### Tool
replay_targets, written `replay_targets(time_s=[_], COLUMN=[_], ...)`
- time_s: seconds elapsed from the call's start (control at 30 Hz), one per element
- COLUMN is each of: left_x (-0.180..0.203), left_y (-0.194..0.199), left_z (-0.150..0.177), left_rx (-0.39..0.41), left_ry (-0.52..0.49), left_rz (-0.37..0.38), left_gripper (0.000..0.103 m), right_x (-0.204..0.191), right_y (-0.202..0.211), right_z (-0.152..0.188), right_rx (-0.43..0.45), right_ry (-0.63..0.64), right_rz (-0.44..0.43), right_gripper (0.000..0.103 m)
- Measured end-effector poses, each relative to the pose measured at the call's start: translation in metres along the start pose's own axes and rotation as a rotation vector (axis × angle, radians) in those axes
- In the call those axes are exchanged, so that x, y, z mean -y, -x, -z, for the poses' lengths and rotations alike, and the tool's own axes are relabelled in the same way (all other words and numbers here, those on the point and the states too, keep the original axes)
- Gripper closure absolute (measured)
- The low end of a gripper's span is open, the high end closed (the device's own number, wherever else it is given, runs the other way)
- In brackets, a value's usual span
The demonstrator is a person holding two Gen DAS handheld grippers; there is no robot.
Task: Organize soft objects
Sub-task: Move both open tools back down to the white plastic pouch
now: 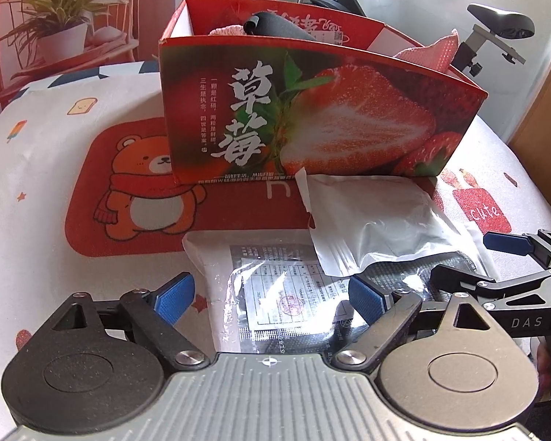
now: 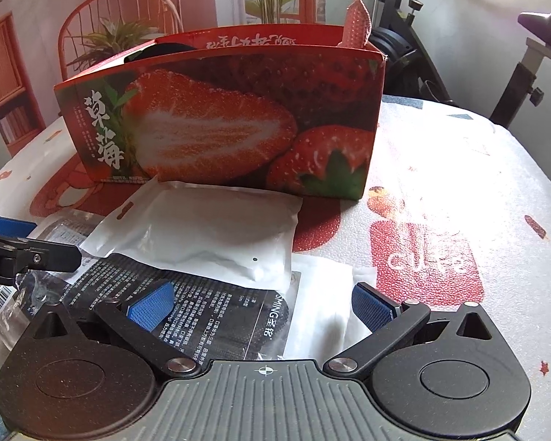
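red strawberry-print box (image 1: 312, 110), white pouch (image 2: 209, 231)

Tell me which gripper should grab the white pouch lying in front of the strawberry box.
Probably right. The white pouch lies straight ahead of the open right gripper, just beyond its fingertips. The left gripper, also open, sits over the clear printed packet, with the pouch off to its right.

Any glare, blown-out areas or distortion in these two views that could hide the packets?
Left wrist view: glare streaks on the clear packet blur its printed label; fisheye bends the strawberry box. Right wrist view: sunlight washes out the tablecloth at right and the top right corner; the white pouch stays readable.
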State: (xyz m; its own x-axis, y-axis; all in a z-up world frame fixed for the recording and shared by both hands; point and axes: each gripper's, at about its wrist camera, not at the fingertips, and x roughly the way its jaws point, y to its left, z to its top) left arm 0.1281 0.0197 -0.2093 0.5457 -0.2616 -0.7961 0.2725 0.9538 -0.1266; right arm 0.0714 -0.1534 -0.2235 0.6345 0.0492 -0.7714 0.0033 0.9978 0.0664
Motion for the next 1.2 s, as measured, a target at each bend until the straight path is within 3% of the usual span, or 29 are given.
replay_targets(time_s=[0.4,0.63,1.2], left_x=[0.003,0.003,0.026], left_y=[0.003,0.008,0.009], left_z=[-0.015,-0.028,-0.044], left_rx=[0.008,0.036,0.026], left_ry=[0.007,0.02,-0.012], left_rz=[0.007,0.01,0.025], left_gripper=[0.016,0.019,0.021], right_x=[0.003,0.006,0.007], right_y=[-0.002,0.009,0.005], right_z=[-0.001,-0.014,-0.023], right_rx=[-0.017,0.061,0.06], right_ry=[-0.024,-0.022,0.019], right_rz=[-0.015,-0.01,0.0], right_gripper=[0.0,0.001,0.001])
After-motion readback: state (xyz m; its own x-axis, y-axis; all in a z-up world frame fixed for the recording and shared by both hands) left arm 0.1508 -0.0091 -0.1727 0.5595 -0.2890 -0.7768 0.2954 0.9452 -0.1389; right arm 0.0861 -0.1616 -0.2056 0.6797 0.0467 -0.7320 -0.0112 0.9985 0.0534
